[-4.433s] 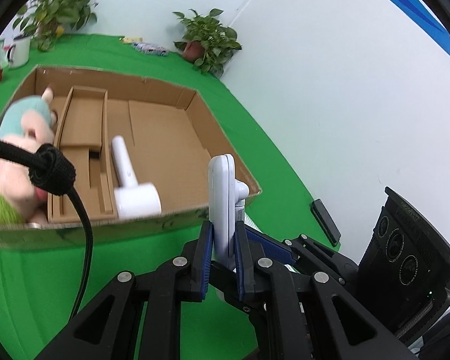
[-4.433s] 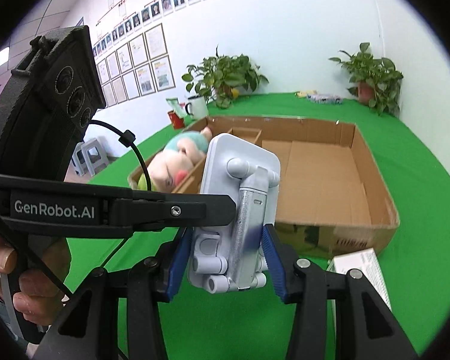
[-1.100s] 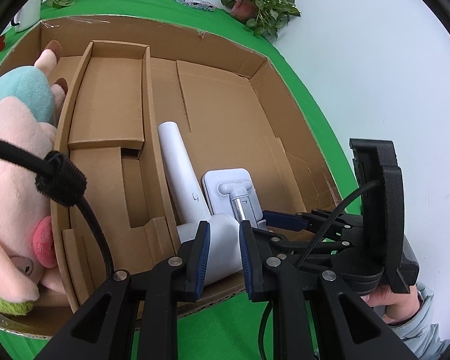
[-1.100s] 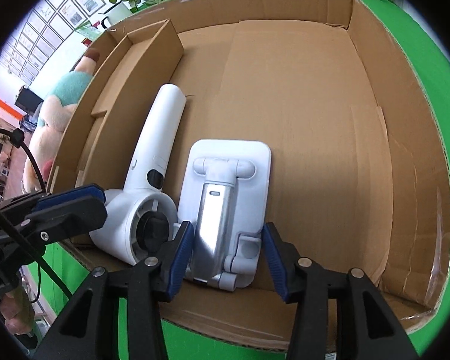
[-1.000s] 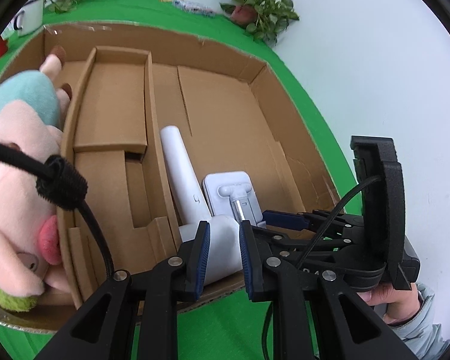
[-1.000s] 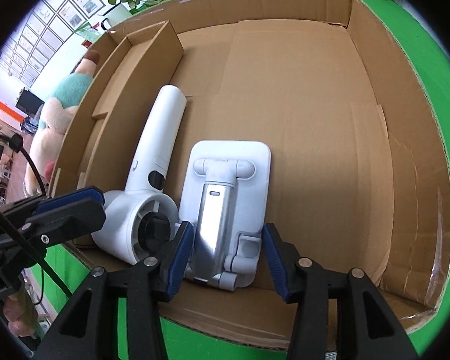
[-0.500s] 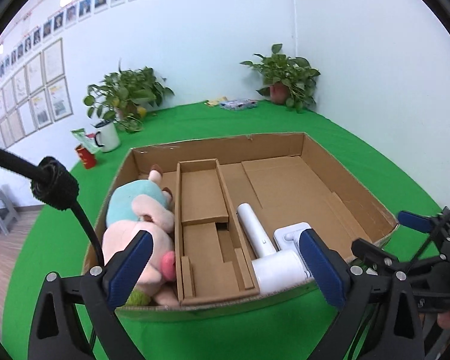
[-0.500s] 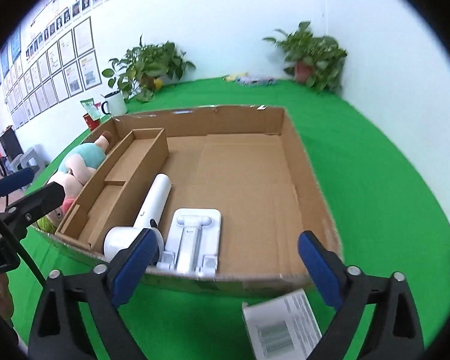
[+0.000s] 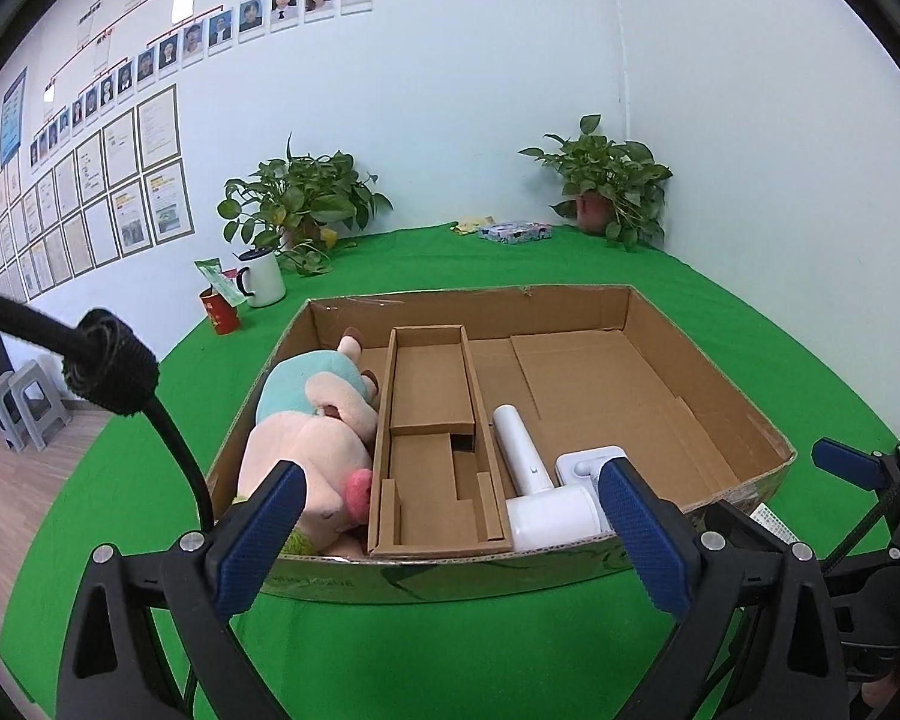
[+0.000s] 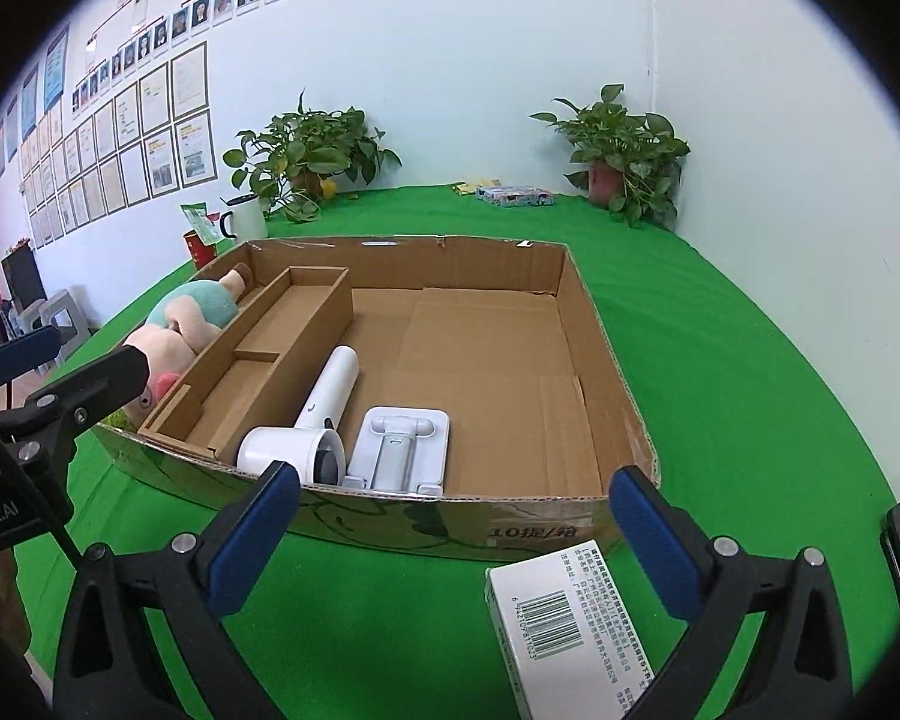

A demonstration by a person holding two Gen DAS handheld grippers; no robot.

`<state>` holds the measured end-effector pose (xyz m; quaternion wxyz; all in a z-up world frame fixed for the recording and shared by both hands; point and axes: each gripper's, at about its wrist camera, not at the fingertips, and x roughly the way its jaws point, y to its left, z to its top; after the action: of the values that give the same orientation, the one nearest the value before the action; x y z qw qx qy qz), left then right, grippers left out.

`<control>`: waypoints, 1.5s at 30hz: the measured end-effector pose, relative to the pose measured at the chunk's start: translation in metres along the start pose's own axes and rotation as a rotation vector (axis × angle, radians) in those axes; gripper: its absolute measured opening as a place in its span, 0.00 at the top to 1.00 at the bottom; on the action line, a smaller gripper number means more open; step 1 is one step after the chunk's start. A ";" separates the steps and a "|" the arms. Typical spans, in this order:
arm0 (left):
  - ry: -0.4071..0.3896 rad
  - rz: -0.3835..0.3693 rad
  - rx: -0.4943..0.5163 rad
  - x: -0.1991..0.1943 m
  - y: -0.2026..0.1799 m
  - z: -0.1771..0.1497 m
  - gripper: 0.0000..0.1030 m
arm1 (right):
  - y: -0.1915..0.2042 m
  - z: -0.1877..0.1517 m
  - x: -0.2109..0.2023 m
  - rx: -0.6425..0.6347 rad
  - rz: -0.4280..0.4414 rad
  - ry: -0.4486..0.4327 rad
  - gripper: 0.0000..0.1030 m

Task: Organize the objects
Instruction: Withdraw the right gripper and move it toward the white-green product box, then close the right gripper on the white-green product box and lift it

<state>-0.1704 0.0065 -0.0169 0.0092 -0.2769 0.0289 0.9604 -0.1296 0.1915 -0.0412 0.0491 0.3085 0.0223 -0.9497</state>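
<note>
With both jaws wide and empty, right gripper (image 10: 450, 516) hovers over a carton (image 10: 561, 624) at 5 o'clock (likely next); beyond, stand (image 10: 399, 447), dryer (image 10: 306, 426) and plush (image 10: 177, 330) already lie in the box (image 10: 606, 360); left gripper (image 9: 450, 516) idle.

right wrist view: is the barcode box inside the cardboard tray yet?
No, the white barcode box lies on the green cloth outside the cardboard tray's near wall, between the open right hand-held gripper's fingers.

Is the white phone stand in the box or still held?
In the box: the phone stand lies flat beside the hair dryer; the right claw is open.
</note>
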 end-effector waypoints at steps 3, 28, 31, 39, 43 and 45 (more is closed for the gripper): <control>0.012 -0.006 -0.008 0.000 0.002 -0.003 0.04 | 0.004 -0.003 -0.002 -0.012 0.015 -0.009 0.00; 0.224 -0.259 -0.096 0.032 0.002 -0.055 0.11 | -0.054 -0.088 -0.007 -0.092 0.163 0.247 0.02; 0.229 -0.266 -0.115 0.033 0.008 -0.058 0.11 | -0.045 -0.092 -0.006 -0.116 0.152 0.265 0.38; 0.272 -0.374 -0.173 0.038 0.021 -0.060 0.11 | 0.016 -0.079 -0.015 -0.153 0.236 0.250 0.41; 0.315 -0.478 -0.225 0.044 0.022 -0.065 0.11 | 0.034 -0.067 -0.019 -0.076 0.290 0.228 0.40; 0.344 -0.531 -0.245 0.050 0.021 -0.071 0.11 | 0.040 -0.066 -0.015 -0.073 0.291 0.240 0.39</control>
<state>-0.1760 -0.0184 -0.1024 0.2204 -0.4319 -0.1588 0.8601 -0.0748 0.1573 -0.0864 0.1940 0.4176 0.0177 -0.8875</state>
